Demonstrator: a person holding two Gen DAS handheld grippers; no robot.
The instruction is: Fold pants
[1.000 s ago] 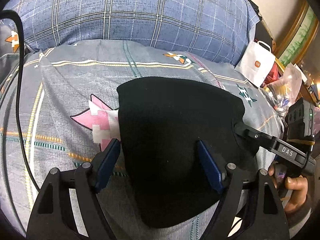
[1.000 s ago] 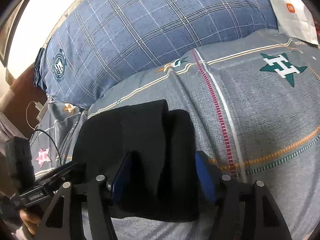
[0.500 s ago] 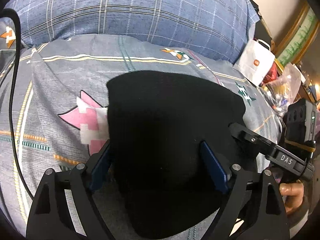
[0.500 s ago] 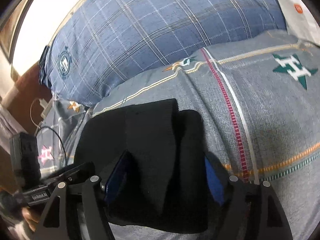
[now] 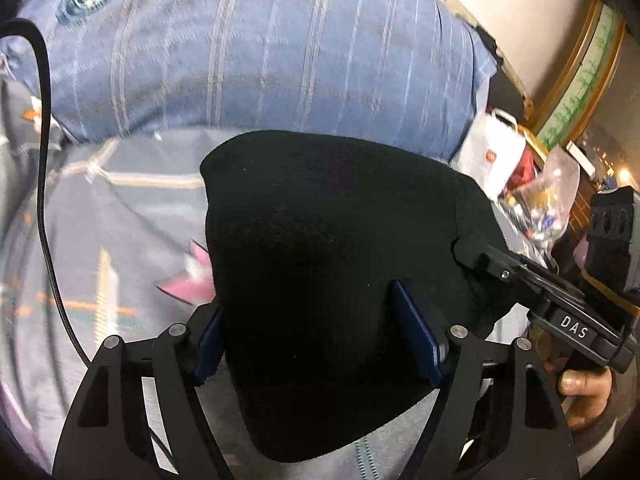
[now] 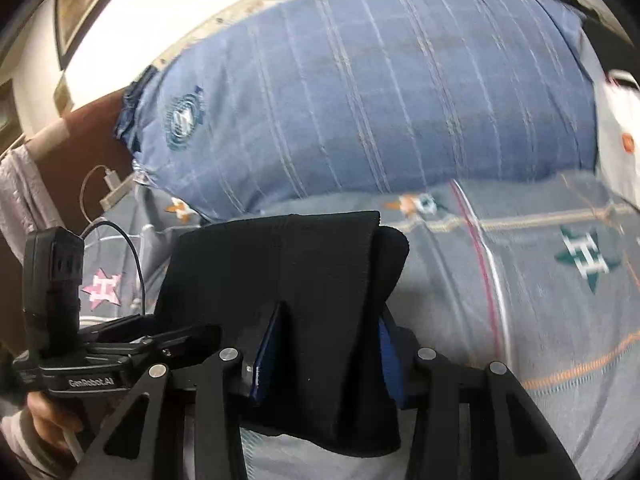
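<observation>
Both tools grip the folded black pants [image 5: 332, 264]: the left gripper [image 5: 316, 336] and right gripper [image 6: 326, 348] each pinch its near edge above the grey bedspread [image 6: 520, 280]. If one side slips, I judge the stacked layers would slide apart

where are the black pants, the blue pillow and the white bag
black pants [image 5: 332, 248], left wrist view, middle of the folded cloth
blue pillow [image 6: 360, 92], right wrist view, its plaid face
white bag [image 5: 494, 156], left wrist view, its front
</observation>
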